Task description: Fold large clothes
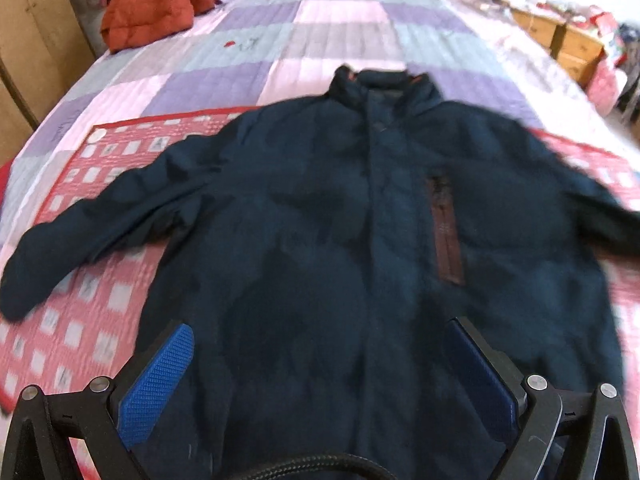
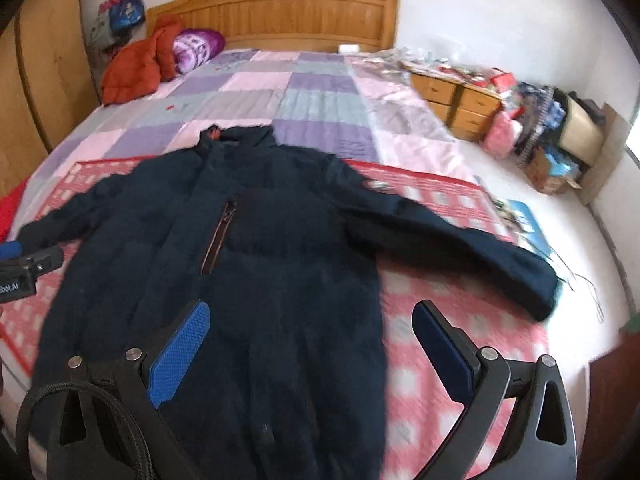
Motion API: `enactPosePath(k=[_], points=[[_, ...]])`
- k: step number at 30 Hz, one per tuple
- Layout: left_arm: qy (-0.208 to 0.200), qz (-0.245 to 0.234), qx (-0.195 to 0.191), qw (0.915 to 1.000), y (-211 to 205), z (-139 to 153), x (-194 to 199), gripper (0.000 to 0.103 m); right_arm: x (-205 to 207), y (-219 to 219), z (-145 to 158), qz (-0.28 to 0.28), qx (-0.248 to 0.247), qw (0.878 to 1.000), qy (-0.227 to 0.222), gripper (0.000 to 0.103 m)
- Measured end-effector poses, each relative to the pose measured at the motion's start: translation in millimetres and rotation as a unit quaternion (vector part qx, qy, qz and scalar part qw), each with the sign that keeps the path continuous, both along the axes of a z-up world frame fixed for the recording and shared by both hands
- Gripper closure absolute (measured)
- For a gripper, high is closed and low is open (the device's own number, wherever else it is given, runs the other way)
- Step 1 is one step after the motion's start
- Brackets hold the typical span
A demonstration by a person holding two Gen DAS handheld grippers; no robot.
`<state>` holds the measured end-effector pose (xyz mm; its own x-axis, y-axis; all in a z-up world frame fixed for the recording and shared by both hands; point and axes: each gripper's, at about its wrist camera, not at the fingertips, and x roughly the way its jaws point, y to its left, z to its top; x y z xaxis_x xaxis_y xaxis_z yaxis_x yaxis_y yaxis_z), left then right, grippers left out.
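A wide bed point(image 2: 320, 92) with a carved wooden headboard point(image 2: 276, 8) fills most of both views, covered by a quilted bedspread of pink, lilac and grey squares point(image 1: 320, 32). Over the near half of the bedspread lies a red and pink quilted mat printed with pale squares point(image 2: 452, 344).

A large dark navy padded jacket with a stand-up collar point(image 2: 256, 264) lies front side up, flat on this mat, its collar pointing toward the headboard. Both sleeves spread outward to the sides, and the hem is nearest the cameras. A dark red zipped chest pocket point(image 1: 446, 228) runs down one side of its front, and a small round badge point(image 2: 376, 187) sits on the upper sleeve on the right of the right wrist view.

At the far left corner of the bed, close to the headboard, rests a crumpled rust-orange padded garment point(image 1: 148, 12), touching a purple and white patterned bundle point(image 2: 196, 50).

Beside the bed stands a low wooden drawer cabinet point(image 2: 456, 102), with cluttered bags and boxes near it.

The left gripper with blue textured pads point(image 1: 320, 364) hovers above the jacket's lower front, jaws spread wide and holding nothing. The right gripper with matching blue pads point(image 2: 310, 344) hovers over the jacket's hem edge and the mat, jaws likewise released and empty.

Both views are slightly blurred.
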<state>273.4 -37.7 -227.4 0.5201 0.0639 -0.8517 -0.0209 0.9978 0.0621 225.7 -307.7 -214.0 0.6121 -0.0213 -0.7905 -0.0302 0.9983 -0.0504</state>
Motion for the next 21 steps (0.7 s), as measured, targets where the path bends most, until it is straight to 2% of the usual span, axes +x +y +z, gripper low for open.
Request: enactPosePath(k=[6, 8, 10, 11, 12, 13, 14, 15, 16, 17, 18, 19, 20, 21], points=[[-0.036, -0.029, -0.006, 0.9989, -12, -70, 93, 0.001, 128, 43, -95, 0.035, -0.003, 0.999, -0.012, 0.000], [-0.027, -0.028, -0.006, 0.9992, -16, -98, 123, 0.001, 158, 45, -124, 0.042, -0.007, 0.999, 0.005, 0.000], [-0.005, -0.024, 0.023, 0.9994, -12, -133, 147, 0.000, 183, 34, -164, 0.040, -0.059, 0.996, 0.046, 0.000], [0.009, -0.024, 0.034, 0.9991, -6, -147, 155, 0.000, 191, 21, -176, 0.042, -0.058, 0.996, 0.062, 0.000], [0.010, -0.037, 0.004, 0.9992, 13, -159, 159, 0.000, 193, -3, -180, 0.047, -0.016, 0.997, 0.058, 0.000], [-0.004, -0.045, -0.027, 0.9986, 28, -159, 157, 0.000, 192, -23, -179, 0.036, -0.005, 0.998, 0.049, 0.000], [-0.021, -0.034, -0.017, 0.9991, 45, -155, 156, 0.000, 191, -46, -177, 0.030, -0.002, 0.999, 0.043, 0.001], [-0.031, -0.015, 0.008, 0.9994, 58, -151, 155, 0.000, 188, -63, -177, 0.052, 0.028, 0.997, 0.048, 0.007], [-0.035, 0.019, 0.037, 0.9985, 79, -148, 156, 0.000, 186, -70, -179, 0.075, 0.026, 0.995, 0.056, 0.010], [-0.034, 0.046, 0.048, 0.9972, 98, -146, 157, 0.000, 185, -70, -179, 0.090, 0.010, 0.994, 0.060, 0.013], [-0.028, 0.065, 0.026, 0.9972, 119, -145, 158, 0.000, 186, -67, -179, 0.093, -0.006, 0.993, 0.067, 0.013], [-0.020, 0.070, -0.019, 0.9972, 134, -143, 161, 0.001, 190, -60, -175, 0.082, -0.014, 0.994, 0.072, 0.013], [-0.011, 0.078, -0.035, 0.9963, 138, -138, 167, 0.001, 191, -54, -169, 0.078, -0.014, 0.994, 0.069, 0.012], [-0.011, 0.079, -0.022, 0.9965, 130, -131, 173, 0.001, 195, -40, -157, 0.089, 0.003, 0.995, 0.053, 0.012]])
